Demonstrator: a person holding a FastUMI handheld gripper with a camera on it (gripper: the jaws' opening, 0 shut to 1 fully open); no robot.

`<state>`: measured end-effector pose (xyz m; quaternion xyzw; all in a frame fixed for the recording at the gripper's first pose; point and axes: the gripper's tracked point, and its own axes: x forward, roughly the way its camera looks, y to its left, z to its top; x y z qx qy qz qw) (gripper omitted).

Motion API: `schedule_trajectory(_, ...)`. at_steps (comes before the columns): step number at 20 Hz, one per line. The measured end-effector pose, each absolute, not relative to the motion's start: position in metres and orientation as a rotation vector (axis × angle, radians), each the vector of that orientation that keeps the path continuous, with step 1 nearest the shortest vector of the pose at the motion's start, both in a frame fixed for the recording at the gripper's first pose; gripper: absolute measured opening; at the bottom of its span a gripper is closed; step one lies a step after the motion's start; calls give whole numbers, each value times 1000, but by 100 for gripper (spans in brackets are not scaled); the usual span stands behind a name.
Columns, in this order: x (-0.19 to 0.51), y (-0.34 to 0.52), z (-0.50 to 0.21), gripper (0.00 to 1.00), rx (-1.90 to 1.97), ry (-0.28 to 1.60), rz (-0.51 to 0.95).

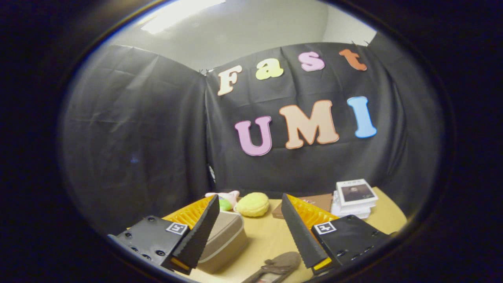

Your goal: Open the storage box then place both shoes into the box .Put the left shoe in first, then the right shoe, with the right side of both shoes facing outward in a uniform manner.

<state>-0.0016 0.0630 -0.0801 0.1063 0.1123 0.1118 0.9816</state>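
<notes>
Table (271, 236), left to right: storage box (224, 239), lid still down, near the front-left edge; gripper (249, 204) raised, fingers spread and empty, likely poised for the lid; one shoe (279, 265) at the front edge; stacked books (355, 196) back-right.

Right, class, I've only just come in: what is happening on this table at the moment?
A hand-held gripper hovers over a tan table with its jaws wide apart, holding nothing. A beige storage box, lid closed, sits by one finger, and a brown shoe lies between the fingers, close to the camera. Beyond them are a yellow plush toy, a pink and green toy and a stack of white boxes. Nothing is packed yet.
</notes>
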Motion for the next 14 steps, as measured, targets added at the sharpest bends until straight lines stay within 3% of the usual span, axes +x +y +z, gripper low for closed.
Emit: schedule_trajectory(14, -35, 120, -197, 100, 886, 667, 272)
